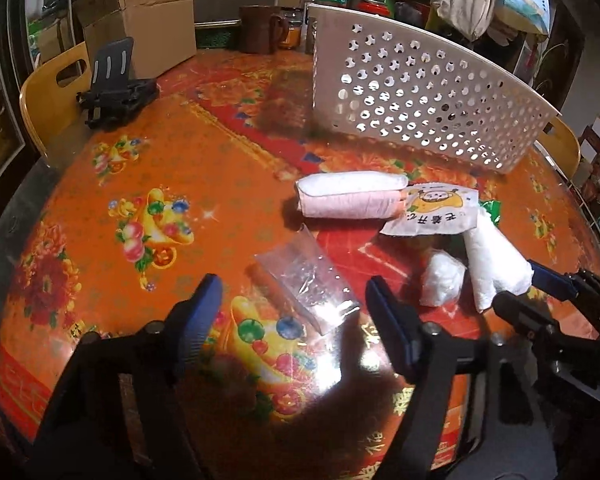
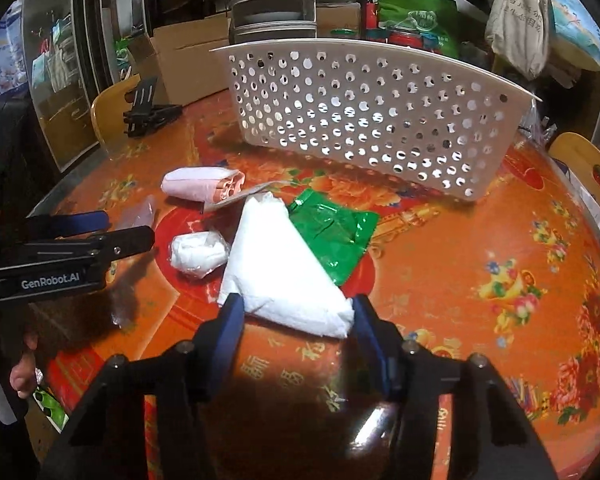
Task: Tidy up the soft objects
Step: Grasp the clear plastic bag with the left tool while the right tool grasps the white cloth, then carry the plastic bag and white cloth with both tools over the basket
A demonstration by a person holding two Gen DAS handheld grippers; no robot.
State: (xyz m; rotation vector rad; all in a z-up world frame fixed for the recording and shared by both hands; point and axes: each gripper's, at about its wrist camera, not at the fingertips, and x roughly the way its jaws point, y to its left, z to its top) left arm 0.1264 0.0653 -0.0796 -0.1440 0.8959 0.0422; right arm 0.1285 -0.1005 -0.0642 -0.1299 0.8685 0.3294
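A white perforated basket [image 1: 420,96] [image 2: 364,112] stands at the back of the orange table. In front of it lie a pink rolled towel [image 1: 352,200] [image 2: 198,186], a printed packet [image 1: 432,212], a green bag [image 2: 334,236], a small white bundle [image 1: 442,282] [image 2: 198,256], a large white folded bag [image 1: 496,264] [image 2: 284,268] and a clear plastic bag [image 1: 304,280]. My left gripper [image 1: 292,320] is open, with the clear bag's near end between its fingers. My right gripper [image 2: 296,320] is open around the near end of the large white bag.
A black phone stand [image 1: 116,88] [image 2: 148,110] sits at the table's back left. Cardboard boxes [image 1: 156,24], a brown mug [image 1: 260,28] and jars crowd the far edge. Yellow chairs [image 1: 48,96] [image 2: 592,172] stand at both sides.
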